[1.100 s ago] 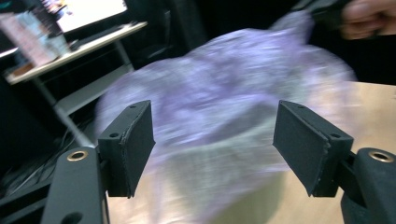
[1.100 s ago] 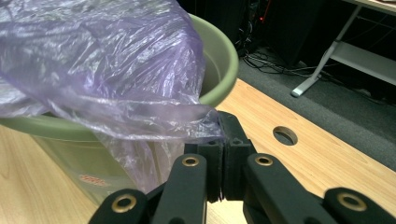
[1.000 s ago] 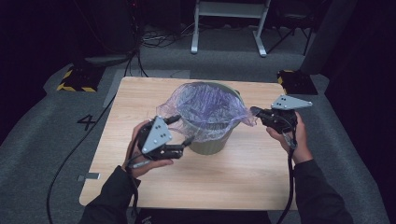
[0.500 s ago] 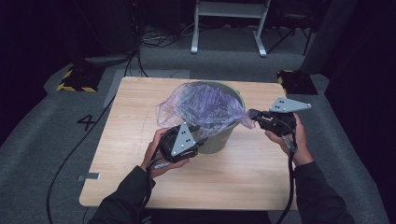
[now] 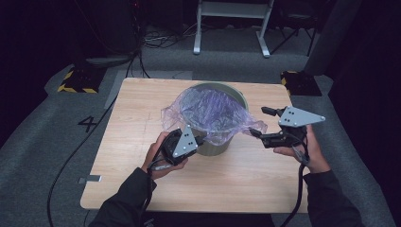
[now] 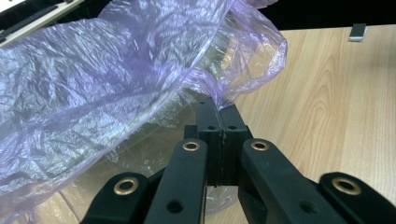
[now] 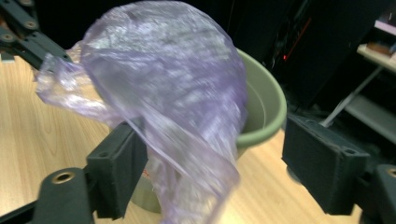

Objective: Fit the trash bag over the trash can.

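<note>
Wooden table (image 5: 142, 118), left tongs (image 6: 222, 122) pinching purple bag (image 6: 116, 88) — just closed, right tongs (image 7: 219, 168) spread, just opened

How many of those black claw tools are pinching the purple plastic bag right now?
1. The left gripper is clamped shut on the purple bag at the bin's near side. The right gripper has just opened; the bag hangs loose between its jaws.

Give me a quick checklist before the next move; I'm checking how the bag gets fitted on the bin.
1. Left gripper pinching the bag edge: ok, jaws shut on the film.
2. Right gripper gripping: not ok, jaws have just opened, film loose between them.
3. Bin upright on table: ok.
4. Bag over the rim all round: not ok, far rim bare.
5. Bag free of tears: cannot tell.
</note>
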